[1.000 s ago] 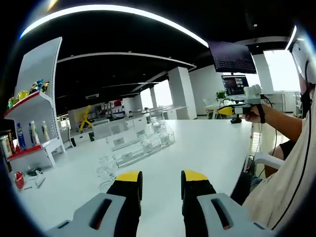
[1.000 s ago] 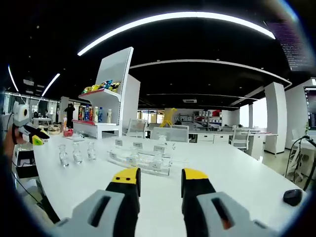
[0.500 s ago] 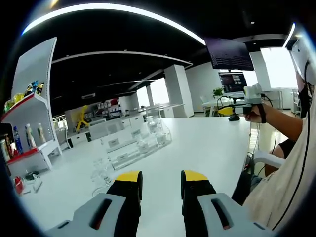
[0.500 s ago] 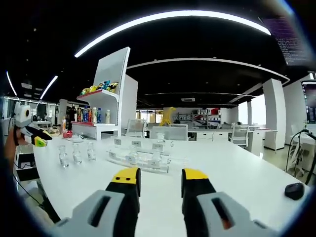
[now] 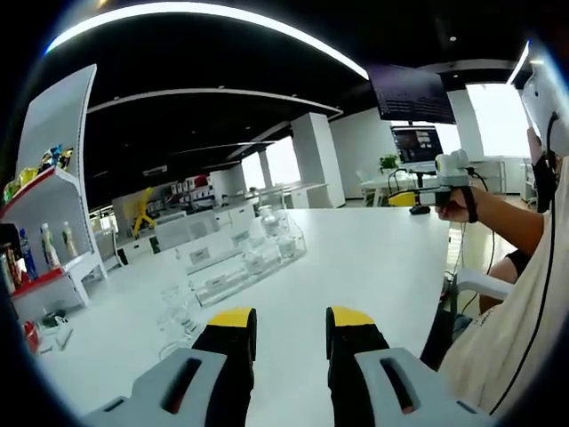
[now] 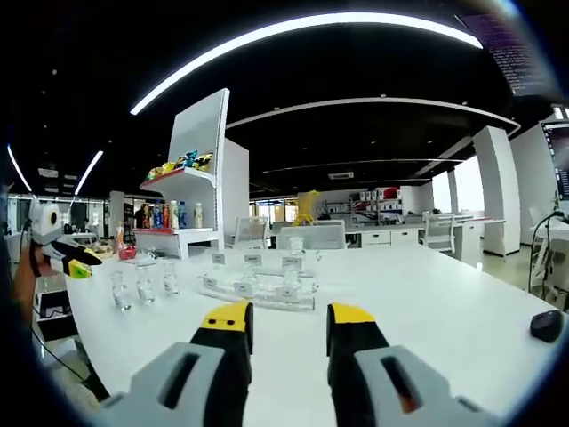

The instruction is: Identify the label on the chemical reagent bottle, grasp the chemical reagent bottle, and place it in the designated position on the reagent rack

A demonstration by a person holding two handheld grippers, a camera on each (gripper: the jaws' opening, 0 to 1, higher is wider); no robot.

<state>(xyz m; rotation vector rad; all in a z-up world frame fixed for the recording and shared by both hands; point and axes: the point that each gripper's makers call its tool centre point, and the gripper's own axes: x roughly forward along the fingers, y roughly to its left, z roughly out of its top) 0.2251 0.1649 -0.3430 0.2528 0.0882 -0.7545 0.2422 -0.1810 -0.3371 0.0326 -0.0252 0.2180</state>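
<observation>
Right gripper view: three reagent bottles (image 6: 140,286) standing loose near table (image 6: 427,302) left edge beside rack (image 6: 258,292); right gripper (image 6: 289,334), left gripper (image 5: 286,331) parted, empty; nothing grasped yet.

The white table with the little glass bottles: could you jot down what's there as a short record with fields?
surface: white table
loose bottles: three clear bottles standing in a row, left of the rack
rack: clear reagent rack with white label tags, some bottles in it
labels: too small to read
left claw: open, holding nothing
right claw: open, holding nothing
other item: dark mouse at the table's right edge
</observation>
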